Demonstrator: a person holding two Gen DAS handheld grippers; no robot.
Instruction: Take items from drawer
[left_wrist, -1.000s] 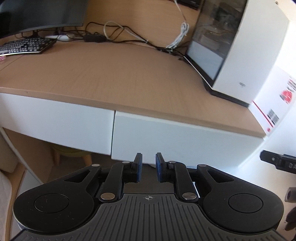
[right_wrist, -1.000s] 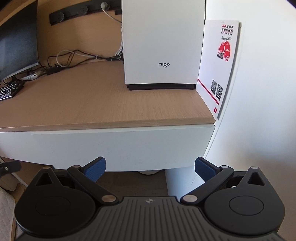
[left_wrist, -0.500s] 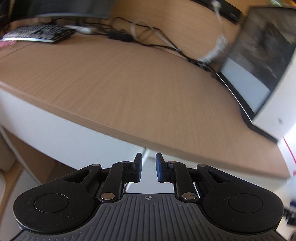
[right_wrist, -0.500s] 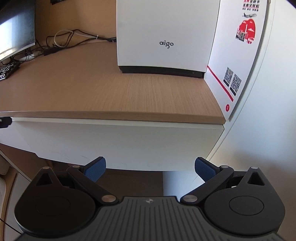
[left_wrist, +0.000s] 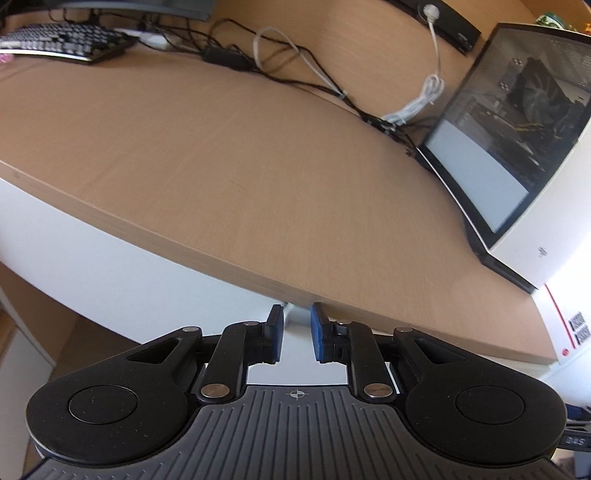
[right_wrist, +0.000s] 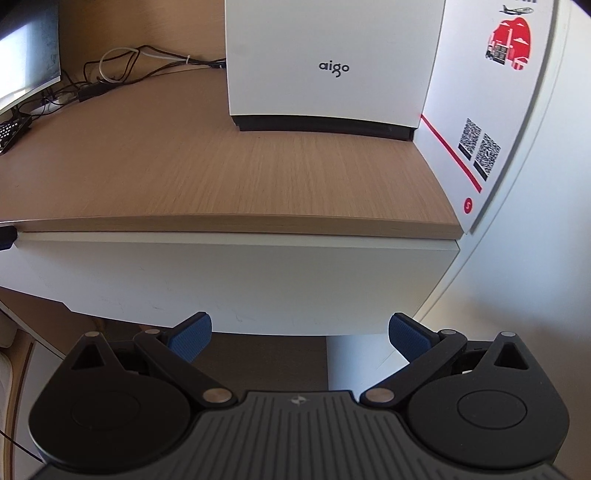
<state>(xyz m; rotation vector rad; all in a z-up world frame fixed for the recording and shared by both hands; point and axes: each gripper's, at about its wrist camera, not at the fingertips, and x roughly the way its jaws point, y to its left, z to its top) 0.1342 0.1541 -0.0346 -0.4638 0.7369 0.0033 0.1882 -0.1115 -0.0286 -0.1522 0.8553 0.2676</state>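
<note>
Wood-grain counter (right_wrist: 229, 173) with a pale oak top, set into a corner against a white wall (right_wrist: 535, 258); white drawer front (right_wrist: 236, 280) directly under the counter edge, fully closed, plain and handleless, contents hidden. On the counter: white aigo computer case (right_wrist: 328, 55) with a dark glass side panel, standing at the right end; white carton with red print and QR codes (right_wrist: 476, 122) wedged between case and wall; black keyboard (left_wrist: 62, 40) and curved monitor (right_wrist: 26, 59) at the far left; tangle of black and white cables (left_wrist: 295, 62) along the back. Left tool (left_wrist: 295, 334): jaws have just been opening to a narrow gap, nothing between them, close to the counter edge. Right tool (right_wrist: 300, 334): jaws spread wide, empty, before the drawer front.
</note>
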